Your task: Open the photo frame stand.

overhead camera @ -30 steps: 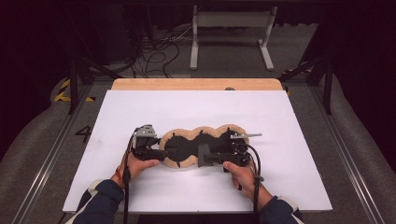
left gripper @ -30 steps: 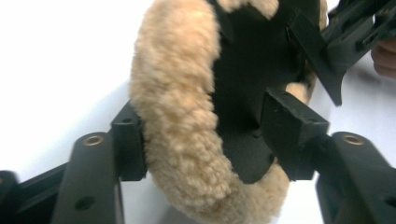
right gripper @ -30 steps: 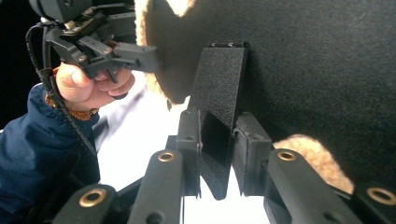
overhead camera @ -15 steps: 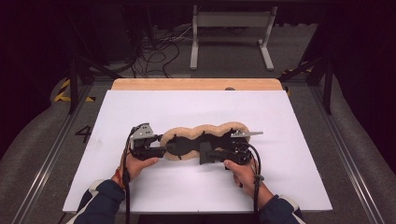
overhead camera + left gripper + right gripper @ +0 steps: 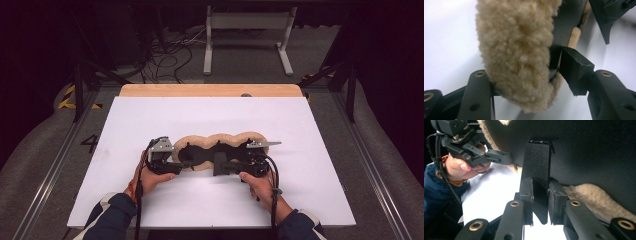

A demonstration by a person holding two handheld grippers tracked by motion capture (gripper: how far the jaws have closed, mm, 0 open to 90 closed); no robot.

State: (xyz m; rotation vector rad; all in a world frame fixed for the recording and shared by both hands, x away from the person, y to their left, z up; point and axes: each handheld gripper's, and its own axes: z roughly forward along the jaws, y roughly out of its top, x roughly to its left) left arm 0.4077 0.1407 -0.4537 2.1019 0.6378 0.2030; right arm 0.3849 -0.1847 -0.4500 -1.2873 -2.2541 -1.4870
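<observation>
Dark floor with cables and metal stand legs behind; white table (image 5: 300, 130) with a wooden strip along its far edge.

Item: fleece pad (image 5: 220, 142), tan pile, black backing, lobed outline, lying near the table's middle, backing up.

Item: black strap (image 5: 535, 170), fastened to the backing, hanging toward you off the near edge.

Left gripper (image 5: 176, 163): your jaws straddle the pad's left end, fleece edge against one, backing beside the other, partly closed; from the left gripper view I judge them gripping the pad (image 5: 516, 50), not yet fully tight.

Right gripper (image 5: 220, 167): jaws nearly together with the strap between them (image 5: 540, 202), pinching it well up its length.

Handling note: you appear to be working the strap while steadying the pad. Keep the left grip low and firm so the pad does not slide on the sheet. Pull the strap along its own line, not sideways, to avoid twisting it at its anchor. Thick pile compresses; expect slip there.
</observation>
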